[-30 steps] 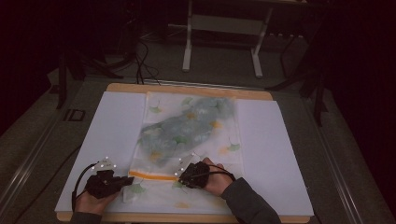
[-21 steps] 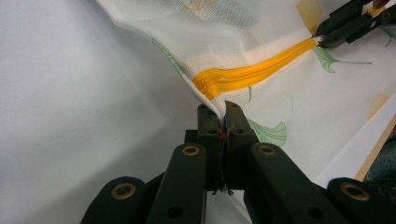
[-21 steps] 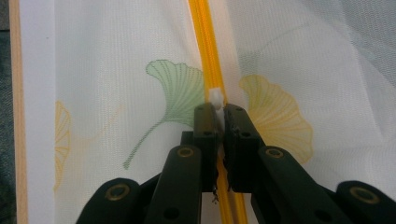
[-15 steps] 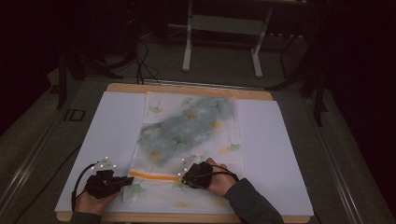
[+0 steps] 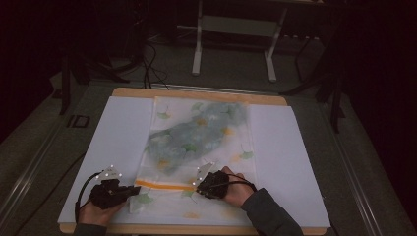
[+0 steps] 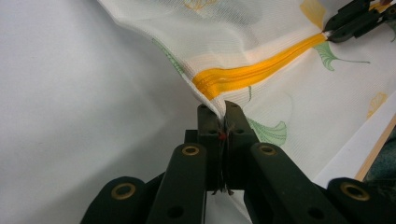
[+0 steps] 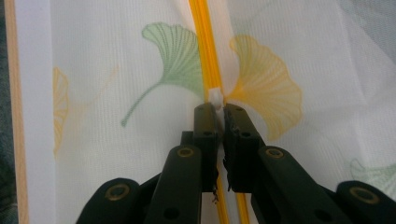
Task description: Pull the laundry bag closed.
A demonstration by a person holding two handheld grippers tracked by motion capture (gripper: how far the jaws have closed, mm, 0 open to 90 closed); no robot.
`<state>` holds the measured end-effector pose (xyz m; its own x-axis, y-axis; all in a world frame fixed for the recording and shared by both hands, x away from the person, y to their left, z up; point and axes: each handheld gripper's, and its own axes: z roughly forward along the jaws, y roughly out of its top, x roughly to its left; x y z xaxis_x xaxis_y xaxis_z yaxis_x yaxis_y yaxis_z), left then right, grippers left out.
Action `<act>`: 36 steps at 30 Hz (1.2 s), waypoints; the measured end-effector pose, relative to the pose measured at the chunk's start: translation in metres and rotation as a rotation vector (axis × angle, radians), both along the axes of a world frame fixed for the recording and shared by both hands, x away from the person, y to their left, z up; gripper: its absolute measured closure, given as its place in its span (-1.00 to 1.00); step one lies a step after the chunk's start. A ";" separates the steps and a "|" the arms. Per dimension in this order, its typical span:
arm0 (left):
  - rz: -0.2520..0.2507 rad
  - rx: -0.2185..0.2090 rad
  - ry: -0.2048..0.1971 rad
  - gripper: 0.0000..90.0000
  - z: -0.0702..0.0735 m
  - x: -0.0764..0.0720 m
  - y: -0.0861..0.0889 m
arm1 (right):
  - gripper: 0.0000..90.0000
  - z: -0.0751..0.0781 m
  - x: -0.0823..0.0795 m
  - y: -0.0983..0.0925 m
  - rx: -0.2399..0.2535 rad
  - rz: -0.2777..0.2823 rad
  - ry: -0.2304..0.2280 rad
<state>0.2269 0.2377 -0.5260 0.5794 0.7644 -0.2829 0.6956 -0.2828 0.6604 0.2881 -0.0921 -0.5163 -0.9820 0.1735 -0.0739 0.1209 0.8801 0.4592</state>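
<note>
From the high view, I have a white mesh laundry bag (image 5: pixel 201 147) printed with green and yellow ginkgo leaves lying flat along the middle of the white table cover (image 5: pixel 118 137), with something blue-grey bundled inside it. An orange zipper (image 5: pixel 164 185) runs across the bag near my edge of the table. My left gripper (image 5: pixel 132 190) sits at the zipper's left end, at the bag's near left corner, and my right gripper (image 5: pixel 198 184) sits at the zipper's other end, so the orange line runs between my two hands.

In the left gripper view, my jaws are pressed tight together with a pinch of the bag's white mesh (image 6: pixel 219 112) caught between the tips. The mesh rises in a small peak out of the grip, and the zipper's end (image 6: pixel 243 77) lies just beyond my fingertips, running away up and to the right. At its far end I can see my other gripper (image 6: pixel 329 35) nipping it.

In the right gripper view, my jaws are likewise closed, clamped on a small white pull tab (image 7: pixel 215 99) that sits right on the zipper (image 7: pixel 205 51). The orange line goes straight ahead from my fingertips and also passes under them, with a green leaf on one side and a yellow one on the other.
</note>
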 end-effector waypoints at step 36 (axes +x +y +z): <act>0.007 0.000 0.000 0.96 -0.001 0.000 0.001 | 0.88 0.000 0.001 -0.032 0.006 -0.043 -0.002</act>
